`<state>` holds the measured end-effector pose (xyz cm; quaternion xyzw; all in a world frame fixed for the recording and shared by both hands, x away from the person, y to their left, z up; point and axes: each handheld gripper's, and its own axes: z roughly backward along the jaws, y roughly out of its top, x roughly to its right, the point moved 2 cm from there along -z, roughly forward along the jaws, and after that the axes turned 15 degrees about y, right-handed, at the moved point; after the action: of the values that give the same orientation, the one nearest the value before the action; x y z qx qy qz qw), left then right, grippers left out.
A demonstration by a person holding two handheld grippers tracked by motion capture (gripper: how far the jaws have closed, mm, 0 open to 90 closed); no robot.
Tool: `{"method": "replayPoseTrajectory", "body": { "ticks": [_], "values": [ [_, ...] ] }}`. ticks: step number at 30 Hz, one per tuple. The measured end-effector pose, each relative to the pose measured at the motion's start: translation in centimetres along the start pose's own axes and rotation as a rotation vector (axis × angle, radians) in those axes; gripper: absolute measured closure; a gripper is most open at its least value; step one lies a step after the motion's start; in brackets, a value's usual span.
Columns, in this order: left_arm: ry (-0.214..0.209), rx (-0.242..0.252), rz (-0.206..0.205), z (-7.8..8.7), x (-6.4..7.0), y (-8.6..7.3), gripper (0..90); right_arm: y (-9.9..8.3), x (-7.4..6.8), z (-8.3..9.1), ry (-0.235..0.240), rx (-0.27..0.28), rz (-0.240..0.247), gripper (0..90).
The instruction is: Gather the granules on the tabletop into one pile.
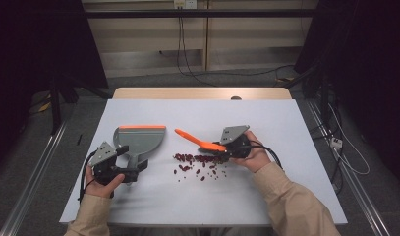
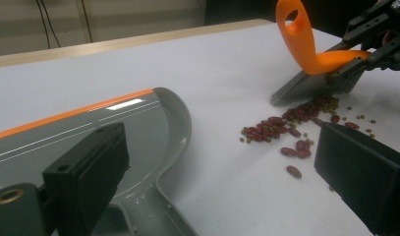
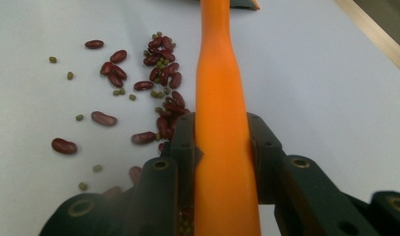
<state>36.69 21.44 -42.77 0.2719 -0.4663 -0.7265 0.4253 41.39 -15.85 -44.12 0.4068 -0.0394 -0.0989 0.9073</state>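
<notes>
A grey dustpan (image 1: 138, 137) with an orange front lip lies on the white table, its handle pointing toward me. My left gripper (image 1: 133, 169) is open, and its jaws (image 2: 222, 167) stand wide apart on either side of the dustpan (image 2: 89, 132) handle without closing on it. The right gripper (image 1: 226, 150) is shut on the orange brush (image 1: 200, 141), clamping the handle (image 3: 222, 98) between both jaws. Grey bristles rest at the edge of a scatter of red and small green beans (image 1: 200, 162). From the left gripper view the beans (image 2: 291, 128) lie just right of the pan.
The white table sheet (image 1: 187, 196) has open room in front and to the right. A wooden strip (image 1: 202, 93) runs along the far edge. Cables and dark stands sit on the floor beyond.
</notes>
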Motion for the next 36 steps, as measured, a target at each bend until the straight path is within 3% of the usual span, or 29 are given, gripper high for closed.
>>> {"method": "replayPoseTrajectory", "body": {
  "ticks": [8,14,18,22,24,31,36],
  "values": [
    [-0.004,-0.001,-0.007,0.0,0.1,0.0,6.0,0.6,-0.4,0.2,-0.014,0.018,0.008,71.1],
    [-0.003,0.000,-0.007,0.0,0.1,0.1,6.0,1.7,1.0,0.7,-0.046,0.036,0.007,71.1],
    [-0.003,0.001,-0.001,-0.1,0.1,0.1,6.0,2.6,2.3,-0.7,-0.051,0.015,0.013,71.1],
    [-0.003,0.002,-0.001,0.0,-0.2,0.1,6.0,2.6,2.9,-2.8,-0.025,-0.007,0.012,71.1],
    [-0.001,0.006,0.008,0.1,-0.2,0.1,6.0,2.7,2.7,-3.2,0.012,0.027,0.002,71.1],
    [-0.001,0.003,0.006,0.1,-0.3,0.0,6.0,2.8,1.0,-3.0,0.066,0.016,0.022,71.1],
    [-0.001,0.000,0.000,0.0,-0.2,0.0,6.0,2.9,0.0,-3.0,0.069,0.008,0.046,71.1]
  ]
}}
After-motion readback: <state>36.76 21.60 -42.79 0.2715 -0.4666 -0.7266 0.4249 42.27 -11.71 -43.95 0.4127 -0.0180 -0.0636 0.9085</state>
